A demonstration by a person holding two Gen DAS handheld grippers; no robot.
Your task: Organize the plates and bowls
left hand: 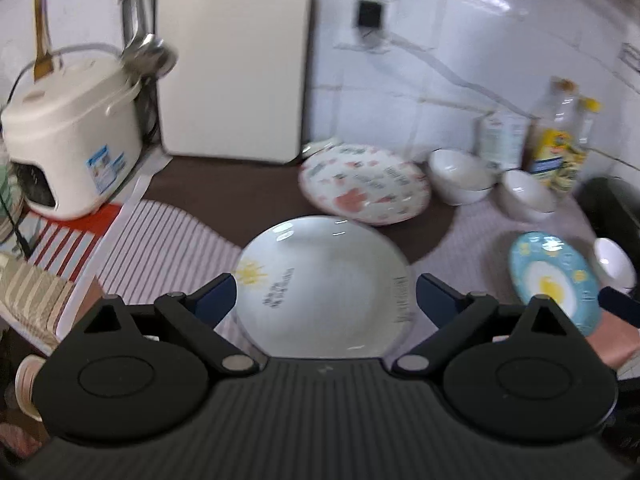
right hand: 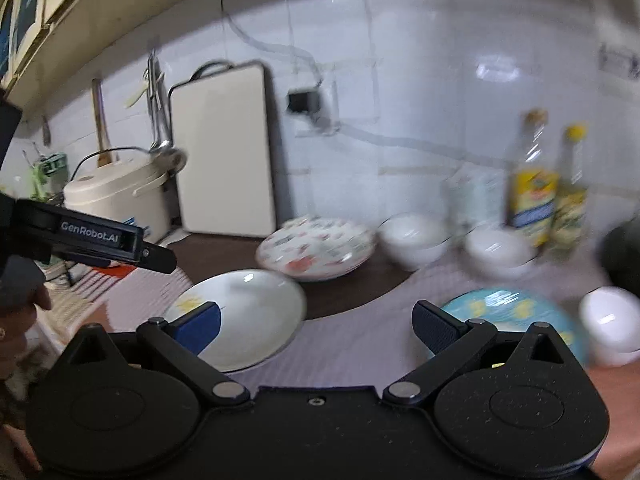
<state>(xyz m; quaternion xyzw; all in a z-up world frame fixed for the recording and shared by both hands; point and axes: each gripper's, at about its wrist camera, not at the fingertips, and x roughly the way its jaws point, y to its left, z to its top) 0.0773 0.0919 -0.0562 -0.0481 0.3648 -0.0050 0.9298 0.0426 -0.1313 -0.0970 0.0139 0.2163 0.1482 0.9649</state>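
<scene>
- The left gripper (left hand: 324, 296) has its 2 blue fingers spread wide and holds nothing. The round white plate with a yellow sun picture (left hand: 324, 288) lies between and under them, on the striped pink and white mat (left hand: 160, 240).
- The right gripper (right hand: 316, 324) is spread wide too and holds nothing. It hangs over the pale mat (right hand: 352, 340), between the white plate and the round blue plate with a yellow and white middle (right hand: 516, 312).
- Nothing lies on the white plate or on the blue plate.
- The big round plate with pink and red pictures (left hand: 364, 184) sits on the dark brown counter (left hand: 224, 192), just behind the white plate. It is tilted, and I cannot tell what it rests on.
- 2 white bowls stacked together (left hand: 460, 176) stand beside it. 1 more white bowl (left hand: 528, 196) stands to their right. All look bare inside.
- Another small white bowl (right hand: 608, 320) sits just beside the blue plate.
- 2 clear bottles with yellow labels (left hand: 560, 140) stand by the white tiled wall (left hand: 440, 40).
- A cream rice cooker (left hand: 68, 148) and a white cutting board (left hand: 236, 60) stand at the back left.
</scene>
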